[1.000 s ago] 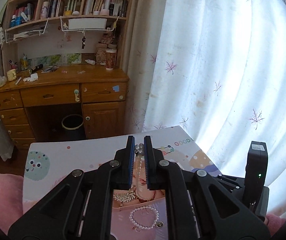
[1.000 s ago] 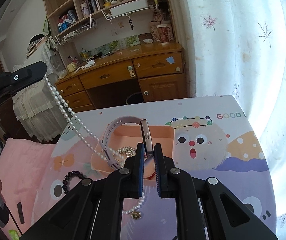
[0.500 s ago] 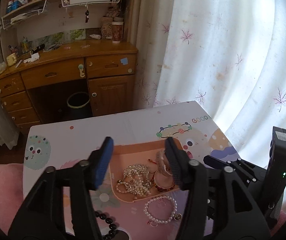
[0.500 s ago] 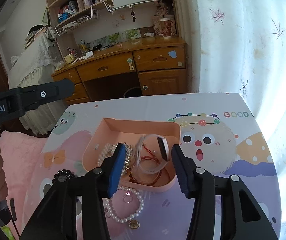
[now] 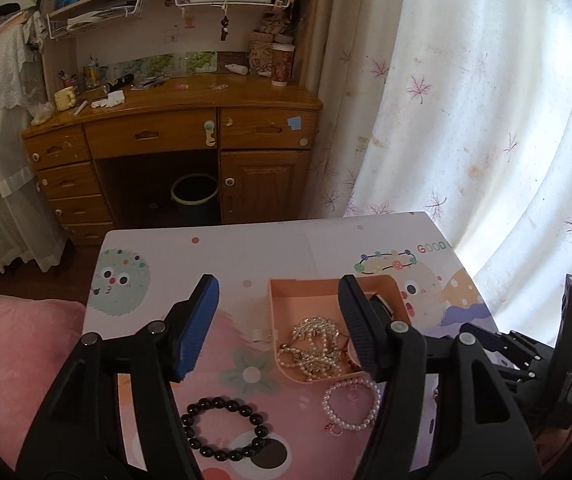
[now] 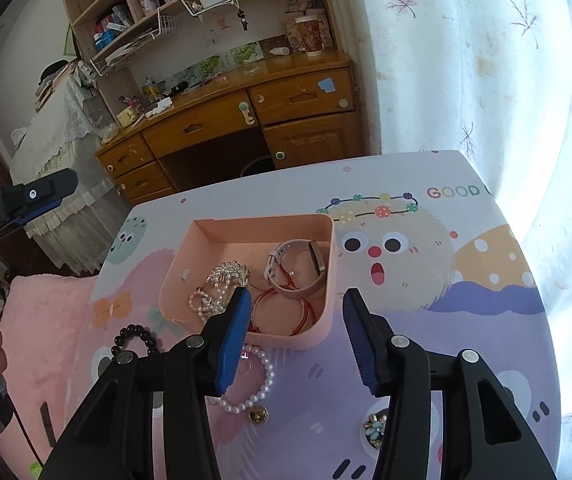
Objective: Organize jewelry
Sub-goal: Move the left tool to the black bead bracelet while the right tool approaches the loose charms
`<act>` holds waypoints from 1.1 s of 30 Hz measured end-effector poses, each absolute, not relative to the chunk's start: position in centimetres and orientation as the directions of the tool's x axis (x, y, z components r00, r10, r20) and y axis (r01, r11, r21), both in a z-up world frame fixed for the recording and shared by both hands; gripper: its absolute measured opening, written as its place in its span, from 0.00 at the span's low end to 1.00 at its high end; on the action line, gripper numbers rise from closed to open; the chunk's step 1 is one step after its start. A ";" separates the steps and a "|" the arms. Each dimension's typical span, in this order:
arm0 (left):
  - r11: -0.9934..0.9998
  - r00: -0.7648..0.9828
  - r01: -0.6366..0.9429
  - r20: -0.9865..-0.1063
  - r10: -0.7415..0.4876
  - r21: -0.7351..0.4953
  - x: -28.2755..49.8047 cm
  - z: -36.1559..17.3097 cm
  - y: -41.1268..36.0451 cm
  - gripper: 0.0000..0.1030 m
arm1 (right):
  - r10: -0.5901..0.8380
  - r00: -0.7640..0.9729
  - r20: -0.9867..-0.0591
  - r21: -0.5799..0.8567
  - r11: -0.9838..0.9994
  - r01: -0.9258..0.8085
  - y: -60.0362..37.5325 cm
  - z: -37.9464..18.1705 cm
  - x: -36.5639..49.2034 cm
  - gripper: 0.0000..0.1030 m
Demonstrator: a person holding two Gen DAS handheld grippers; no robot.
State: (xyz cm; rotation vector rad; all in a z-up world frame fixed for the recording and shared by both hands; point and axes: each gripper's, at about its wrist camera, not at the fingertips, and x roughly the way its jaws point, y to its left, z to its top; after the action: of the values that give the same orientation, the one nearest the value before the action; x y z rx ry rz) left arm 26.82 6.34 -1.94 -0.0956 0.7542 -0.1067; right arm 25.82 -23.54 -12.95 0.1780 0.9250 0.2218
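Note:
A pink tray point(image 6: 327, 264) point(image 5: 274, 308) sits on the cartoon-print table. In it lie a pearl necklace point(image 6: 216, 284) point(image 5: 313, 344), a pale watch point(image 6: 295, 266) and red cord bracelets point(image 6: 286, 310). On the table in front of the tray lie a pearl bracelet with a gold charm point(image 6: 260, 384) point(image 5: 351, 404) and a black bead bracelet point(image 5: 224, 428) point(image 6: 138, 338). A small jewelled brooch point(image 6: 375, 428) lies near the right fingers. My left gripper point(image 5: 278, 328) is open and empty above the table, left of the tray. My right gripper point(image 6: 297, 336) is open and empty over the tray's front edge.
A wooden desk point(image 5: 174, 120) with shelves and a dark bin point(image 5: 194, 194) stands beyond the table. A white curtain point(image 5: 485, 100) hangs at the right. A pink cushion point(image 5: 10, 344) lies at the table's left edge. The right gripper's body point(image 5: 533, 360) shows at the lower right.
Both grippers opened and let go: the pearl necklace and the watch dropped into the tray. Both grippers have since opened wider and drawn back a little.

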 end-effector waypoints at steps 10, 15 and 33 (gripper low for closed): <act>0.995 0.665 -0.058 -0.747 -0.018 -0.076 22.6 -3.1 8.7 0.59 | 0.271 0.467 -0.842 0.262 0.961 -0.086 -27.3 -14.1 21.9 0.47; 0.989 0.617 -0.121 -0.787 0.010 -0.082 20.7 -4.4 9.0 0.59 | 0.246 0.407 -0.880 0.245 0.968 -0.055 -28.2 -15.5 20.0 0.47; 0.949 0.418 -0.286 -0.908 0.000 -0.132 17.6 -15.3 10.0 0.59 | 0.077 0.414 -0.907 0.052 0.996 -0.072 -27.9 -20.8 17.3 0.47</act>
State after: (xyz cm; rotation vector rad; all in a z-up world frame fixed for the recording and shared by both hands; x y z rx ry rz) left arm 17.60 9.99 -15.28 -0.2849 1.1290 0.1826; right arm 17.32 -27.91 -20.77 0.0053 1.1396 0.0936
